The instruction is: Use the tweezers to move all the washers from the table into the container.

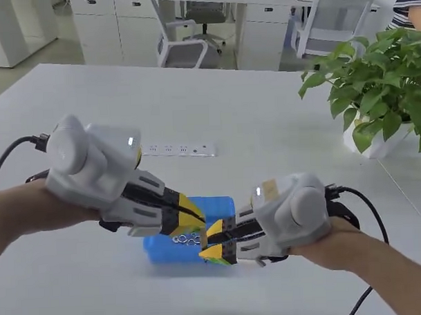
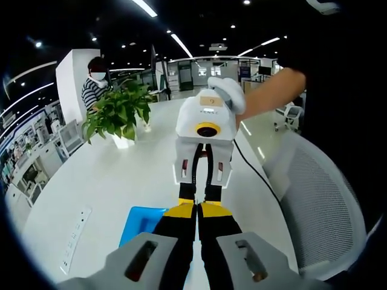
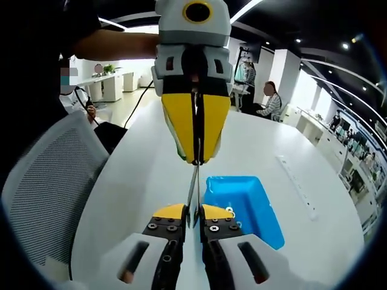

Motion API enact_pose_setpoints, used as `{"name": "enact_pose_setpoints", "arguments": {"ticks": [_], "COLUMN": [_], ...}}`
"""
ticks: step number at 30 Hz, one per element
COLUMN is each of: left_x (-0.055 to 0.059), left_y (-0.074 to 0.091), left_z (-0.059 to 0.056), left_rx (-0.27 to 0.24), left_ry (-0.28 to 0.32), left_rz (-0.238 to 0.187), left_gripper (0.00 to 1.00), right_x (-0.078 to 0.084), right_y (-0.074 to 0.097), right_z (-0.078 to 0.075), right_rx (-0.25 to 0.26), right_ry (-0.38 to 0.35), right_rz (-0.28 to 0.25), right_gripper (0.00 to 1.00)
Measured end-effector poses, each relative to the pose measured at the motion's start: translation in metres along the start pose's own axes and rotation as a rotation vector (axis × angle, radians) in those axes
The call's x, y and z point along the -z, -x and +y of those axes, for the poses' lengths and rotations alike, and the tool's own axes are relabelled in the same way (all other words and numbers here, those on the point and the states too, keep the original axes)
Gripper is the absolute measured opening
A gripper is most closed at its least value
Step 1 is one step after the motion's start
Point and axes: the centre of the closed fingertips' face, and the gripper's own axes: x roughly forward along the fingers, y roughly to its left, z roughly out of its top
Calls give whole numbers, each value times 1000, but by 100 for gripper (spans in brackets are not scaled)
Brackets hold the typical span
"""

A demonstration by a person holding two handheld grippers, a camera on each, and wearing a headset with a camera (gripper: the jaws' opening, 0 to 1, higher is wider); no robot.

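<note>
Several washers (image 1: 188,238) cluster at the near rim of the blue container (image 1: 222,207). Above it the tweezers (image 3: 193,184) span both grippers: the left gripper (image 3: 196,158) clamps one end and the right gripper (image 3: 193,212) the other, each with its jaws closed on them. The container sits on a white table (image 1: 265,128).

container (image 1: 200,251) sits on the table (image 1: 265,128) up front | washers (image 1: 188,238) in it | left gripper (image 1: 197,217) and right gripper (image 1: 212,242) meet nose to nose over it, tweezers (image 3: 195,181) between em | power strip (image 1: 178,150) behind | plant (image 1: 381,89) back right
</note>
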Motion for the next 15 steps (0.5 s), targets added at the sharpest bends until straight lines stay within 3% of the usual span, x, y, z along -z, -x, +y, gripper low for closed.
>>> {"name": "enact_pose_setpoints", "arguments": {"ticks": [5,10,15], "left_x": [13,23,39], "left_y": [2,3,3], "left_z": [-7,-11,-16], "left_rx": [2,-2,0], "left_ry": [-3,7,9], "left_rz": [36,48,93], "left_gripper": [4,4,4], "right_x": [7,12,18], "right_y": [-4,-6,-8], "right_z": [7,12,17], "right_rx": [-18,-35,-56], "right_ry": [61,73,96], "right_rz": [57,86,131], "right_gripper": [8,7,7]}}
